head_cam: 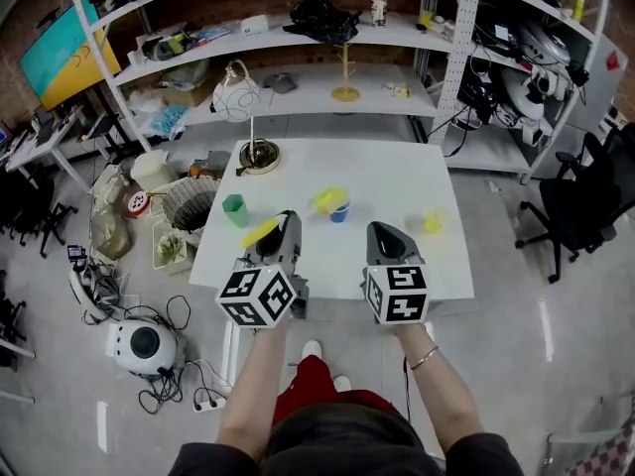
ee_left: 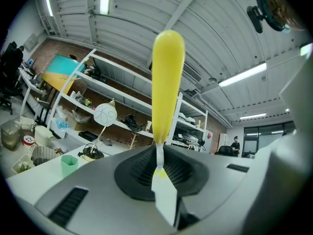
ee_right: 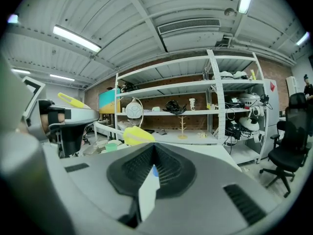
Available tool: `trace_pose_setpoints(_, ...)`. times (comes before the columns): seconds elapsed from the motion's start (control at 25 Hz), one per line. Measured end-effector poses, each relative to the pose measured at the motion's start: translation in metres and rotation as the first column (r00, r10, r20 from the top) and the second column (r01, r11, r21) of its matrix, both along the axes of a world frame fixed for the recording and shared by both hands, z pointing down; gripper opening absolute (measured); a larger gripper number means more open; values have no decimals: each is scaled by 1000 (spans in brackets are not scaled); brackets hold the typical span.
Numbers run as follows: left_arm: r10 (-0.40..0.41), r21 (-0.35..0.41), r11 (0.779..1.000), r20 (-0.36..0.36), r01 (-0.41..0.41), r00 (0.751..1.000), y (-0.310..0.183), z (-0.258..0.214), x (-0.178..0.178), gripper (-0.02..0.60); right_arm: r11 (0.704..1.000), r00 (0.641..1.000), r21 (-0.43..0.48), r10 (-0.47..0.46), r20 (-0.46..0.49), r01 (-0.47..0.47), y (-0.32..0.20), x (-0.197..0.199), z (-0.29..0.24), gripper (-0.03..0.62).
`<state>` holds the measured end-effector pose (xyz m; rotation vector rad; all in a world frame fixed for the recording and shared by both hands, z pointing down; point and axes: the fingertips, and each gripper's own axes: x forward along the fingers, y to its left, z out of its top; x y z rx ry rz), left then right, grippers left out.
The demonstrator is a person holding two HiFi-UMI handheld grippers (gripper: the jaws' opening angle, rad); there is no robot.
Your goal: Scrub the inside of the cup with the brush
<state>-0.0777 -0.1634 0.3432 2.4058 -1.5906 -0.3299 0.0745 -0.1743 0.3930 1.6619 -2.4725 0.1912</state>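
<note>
A small blue cup [head_cam: 339, 212] stands mid-table with a yellow object [head_cam: 329, 199] at its rim. My left gripper [head_cam: 285, 218] hovers over the table's near left part, shut on the brush; its yellow handle [head_cam: 260, 232] sticks out to the left. In the left gripper view the handle [ee_left: 167, 82] rises straight up from the closed jaws [ee_left: 159, 153]. My right gripper [head_cam: 380, 230] is shut with nothing in it, just right of and nearer than the cup. In the right gripper view the yellow object [ee_right: 138, 135] shows just over the closed jaws [ee_right: 154, 148].
A green cup [head_cam: 234, 209] stands on the white table [head_cam: 397, 177] left of the blue cup, and a small yellow item [head_cam: 434, 222] lies near the right edge. A lamp base [head_cam: 258, 157] sits at the far left corner. Baskets and cables lie on the floor at left.
</note>
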Motion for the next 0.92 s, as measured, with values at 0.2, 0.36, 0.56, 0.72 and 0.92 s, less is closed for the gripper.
trace_pose_setpoints(0.2, 6, 12, 1000, 21, -6, 1000, 8, -3, 4, 41, 1000, 1000, 12, 0, -2, 0, 9, 1, -4, 18)
trace_pose_setpoints(0.36, 11, 17, 1000, 36, -11, 999, 14, -3, 8, 40, 1000, 1000, 25, -5, -12, 5, 18, 1, -7, 18)
trace_pose_setpoints(0.56, 14, 16, 1000, 52, -15, 999, 21, -4, 16, 40, 1000, 1000, 26, -7, -2, 7, 24, 5, -12, 18)
trace_pose_setpoints(0.72, 12, 18, 1000, 61, -13, 998, 24, -3, 18, 41, 1000, 1000, 26, -6, 13, 5, 26, 5, -12, 18)
trace_pose_setpoints(0.92, 3, 16, 1000, 75, -4, 997, 28, 1, 13, 41, 1000, 1000, 24, -20, 13, 20, 31, -1, -9, 18)
